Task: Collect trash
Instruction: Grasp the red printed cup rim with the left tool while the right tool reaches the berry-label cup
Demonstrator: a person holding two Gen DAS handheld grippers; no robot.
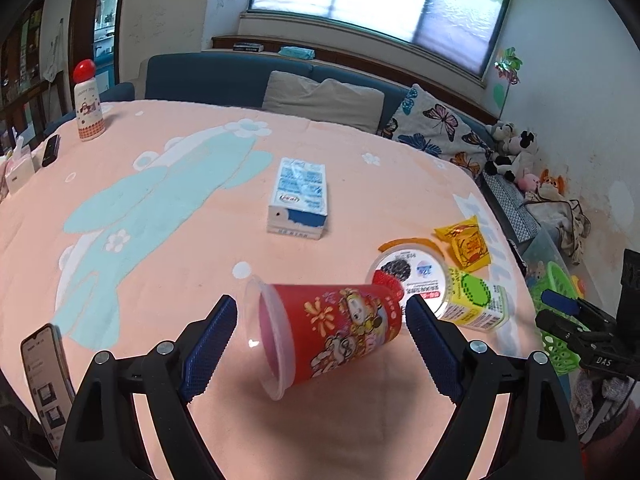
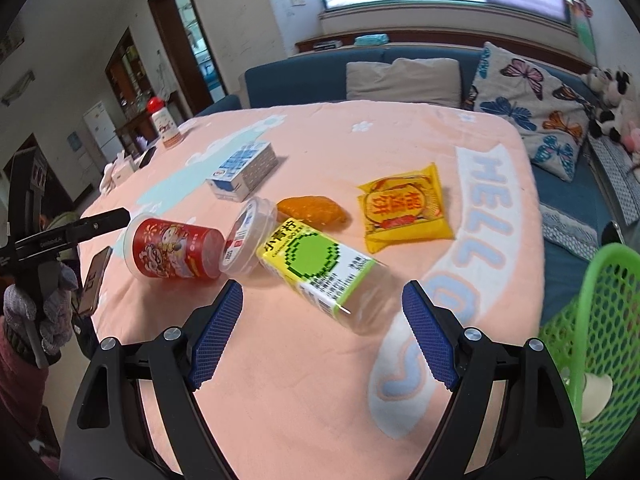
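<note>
A red printed cup (image 1: pixel 332 328) lies on its side on the pink tablecloth (image 1: pixel 160 200), between the open fingers of my left gripper (image 1: pixel 322 334), apart from both pads. It also shows in the right wrist view (image 2: pixel 172 250). A clear bottle with a yellow-green label (image 2: pixel 320 270) lies ahead of my open, empty right gripper (image 2: pixel 322 330); it also shows in the left wrist view (image 1: pixel 476 300). A clear round tub (image 2: pixel 250 236), an orange wrapper (image 2: pixel 312 208), a yellow snack packet (image 2: pixel 406 208) and a blue-white carton (image 2: pixel 242 170) lie nearby.
A green mesh basket (image 2: pixel 600 320) stands off the table's right edge. A phone (image 1: pixel 44 372) lies at the near left edge. A red-capped bottle (image 1: pixel 88 100), a tissue box (image 1: pixel 18 168) and a dark device (image 1: pixel 51 150) sit far left. A blue sofa (image 2: pixel 360 68) is behind.
</note>
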